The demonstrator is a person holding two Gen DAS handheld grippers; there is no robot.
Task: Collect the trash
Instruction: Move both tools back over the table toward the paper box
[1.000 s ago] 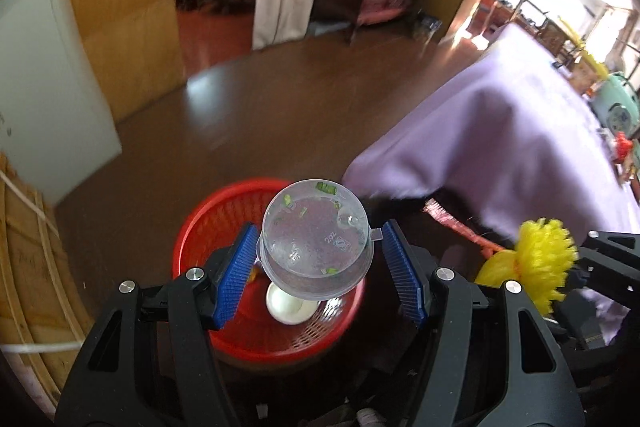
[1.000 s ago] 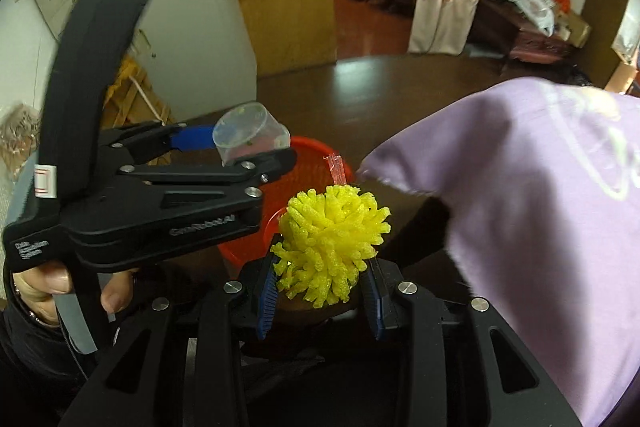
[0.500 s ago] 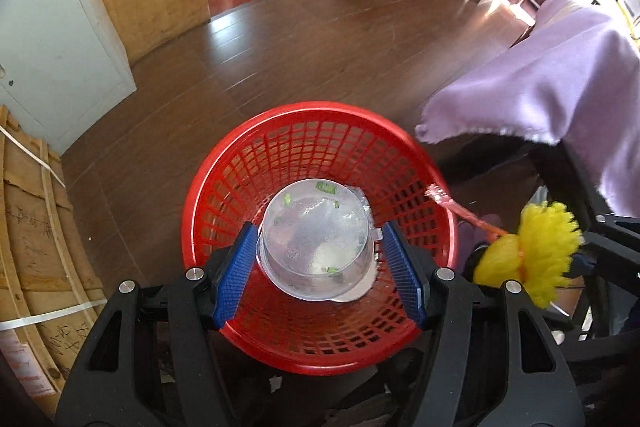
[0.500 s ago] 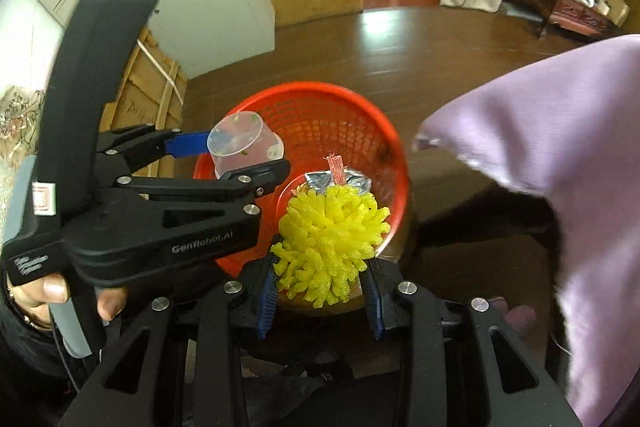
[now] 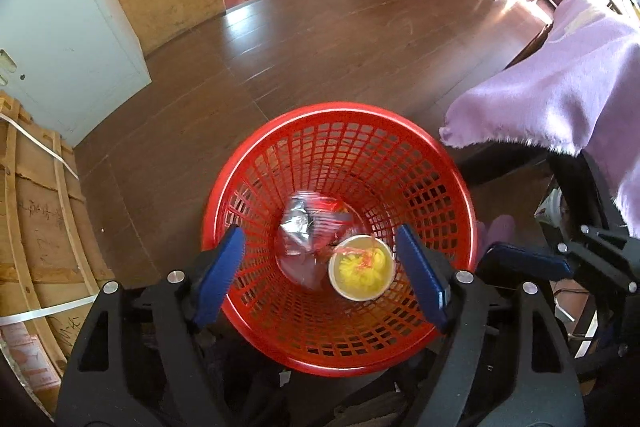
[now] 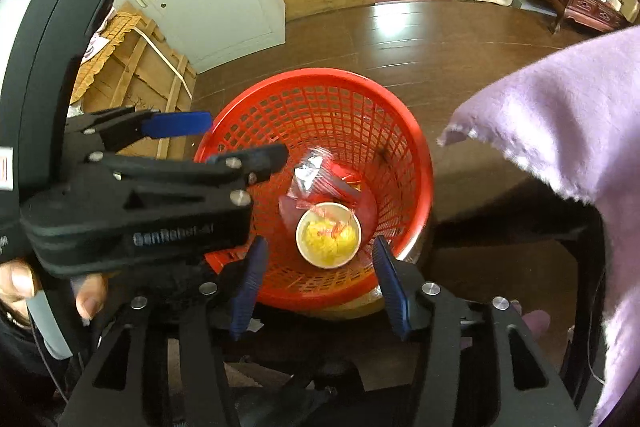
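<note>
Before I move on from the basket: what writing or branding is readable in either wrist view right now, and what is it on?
"GenRobot.ai": raised lettering on the black side of the left gripper, right wrist view; slightly blurred.
Red marks on a white sticker at that view's left edge: cut off, unreadable.
Handwritten marks on the wooden crate, left wrist view: illegible.
Print on the red and silver wrapper in the red basket: blurred, unreadable.

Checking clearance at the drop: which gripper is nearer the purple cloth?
Right. The right gripper hangs beside the purple cloth; the left gripper is at the far side of the red basket from it. Both jaws have just been opening, nothing between them.
</note>
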